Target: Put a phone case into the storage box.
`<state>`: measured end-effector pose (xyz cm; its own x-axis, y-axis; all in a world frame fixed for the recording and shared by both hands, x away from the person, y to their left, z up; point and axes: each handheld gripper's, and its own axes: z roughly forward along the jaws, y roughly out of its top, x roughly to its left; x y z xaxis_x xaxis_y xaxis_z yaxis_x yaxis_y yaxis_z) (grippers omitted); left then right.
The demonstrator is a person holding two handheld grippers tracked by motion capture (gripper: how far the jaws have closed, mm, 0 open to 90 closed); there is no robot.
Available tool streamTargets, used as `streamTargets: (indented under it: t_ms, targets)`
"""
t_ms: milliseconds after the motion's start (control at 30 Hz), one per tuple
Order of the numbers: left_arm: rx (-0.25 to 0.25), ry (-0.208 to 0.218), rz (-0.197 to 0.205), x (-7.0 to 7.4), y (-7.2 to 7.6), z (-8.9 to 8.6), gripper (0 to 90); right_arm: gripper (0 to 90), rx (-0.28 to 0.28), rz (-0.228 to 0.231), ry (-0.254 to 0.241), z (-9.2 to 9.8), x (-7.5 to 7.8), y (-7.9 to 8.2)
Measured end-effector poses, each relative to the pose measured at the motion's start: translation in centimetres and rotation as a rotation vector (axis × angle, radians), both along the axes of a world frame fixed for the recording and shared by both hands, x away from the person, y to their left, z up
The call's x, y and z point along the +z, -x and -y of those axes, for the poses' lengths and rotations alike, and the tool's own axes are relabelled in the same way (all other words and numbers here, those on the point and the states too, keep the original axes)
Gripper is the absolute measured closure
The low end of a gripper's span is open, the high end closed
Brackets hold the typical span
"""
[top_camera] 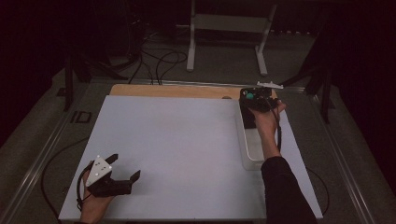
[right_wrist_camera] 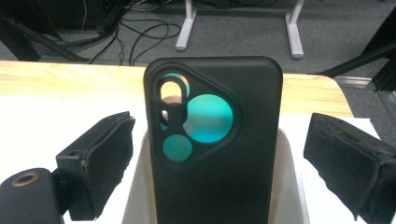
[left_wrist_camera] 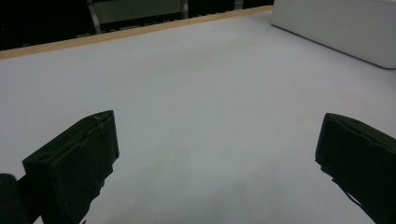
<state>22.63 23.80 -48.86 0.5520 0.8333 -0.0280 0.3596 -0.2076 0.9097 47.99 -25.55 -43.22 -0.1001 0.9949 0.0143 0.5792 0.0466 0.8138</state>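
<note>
Black jaws of the right gripper (right_wrist_camera: 215,163) stand spread at the bottom of the right gripper view, one on each side of a black phone case (right_wrist_camera: 217,140) that stands upright at the frame's centre, inside a white tray (right_wrist_camera: 287,186). Neither jaw touches the case. My reading: the grasp is being lined up; next, the jaws must close squarely on the case's edges. At the lower left of the high view, the left gripper (top_camera: 125,169) rests on the white surface (top_camera: 187,149), its jaws spread and empty.
</note>
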Motion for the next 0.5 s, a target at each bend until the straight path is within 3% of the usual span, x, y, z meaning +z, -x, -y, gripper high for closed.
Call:
streamTargets:
  t_ms: [200,367,500]
  targets:
    - [-0.002,-0.002,0.0,0.0,0.0,0.0,0.0,8.8,0.015,0.006,0.0,-0.2,0.6,0.9]
    - [-0.002,0.0,0.0,0.0,0.0,0.0,0.0,8.8,0.056,0.022,-0.001,-0.5,1.2,1.7]
    - [-0.002,0.0,0.0,0.0,0.1,0.0,0.0,8.8,0.1,0.029,0.026,-1.1,1.4,2.4]
